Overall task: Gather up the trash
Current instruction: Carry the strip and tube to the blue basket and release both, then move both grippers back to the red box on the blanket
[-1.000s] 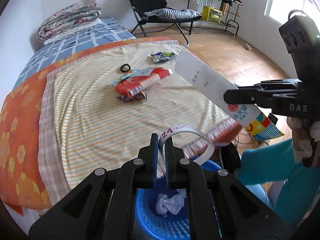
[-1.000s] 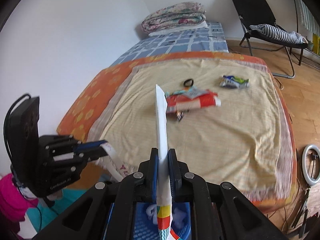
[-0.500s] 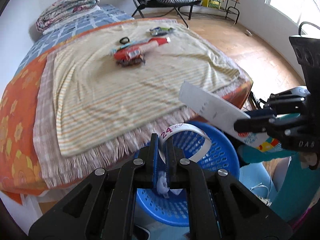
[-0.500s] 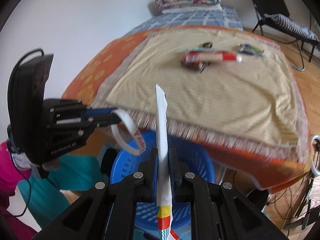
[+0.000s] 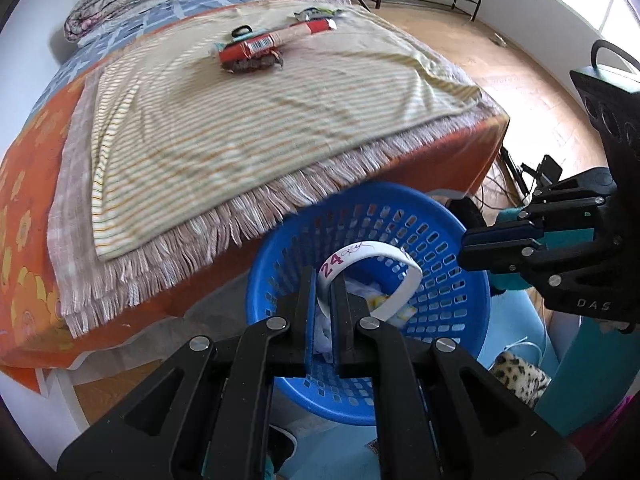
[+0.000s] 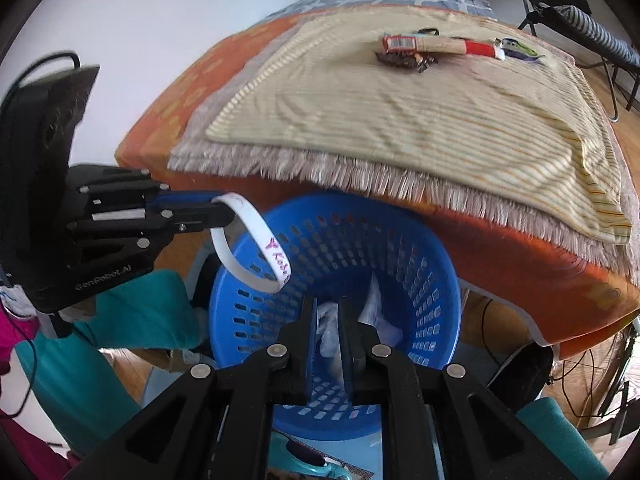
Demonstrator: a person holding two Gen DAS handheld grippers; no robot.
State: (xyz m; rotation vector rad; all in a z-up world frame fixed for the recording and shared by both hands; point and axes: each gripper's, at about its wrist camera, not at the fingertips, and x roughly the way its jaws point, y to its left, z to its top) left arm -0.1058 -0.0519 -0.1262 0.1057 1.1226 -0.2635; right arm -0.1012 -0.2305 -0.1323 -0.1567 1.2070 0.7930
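Two hand-held grippers over our blue basket [image 5: 460, 280], frame centre: left hand-held gripper [image 5: 324, 280] pinches white wristband [image 5: 400, 276] above it for dropping; right hand-held gripper [image 6: 326, 312] closed, empty. Wrappers [image 6: 436, 46] remain on bed, top.

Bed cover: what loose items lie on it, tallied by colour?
Red-and-tan packet: 1
Dark brown crumpled piece: 1
Green-and-yellow wrapper: 1
Black ring: 1
Total: 4
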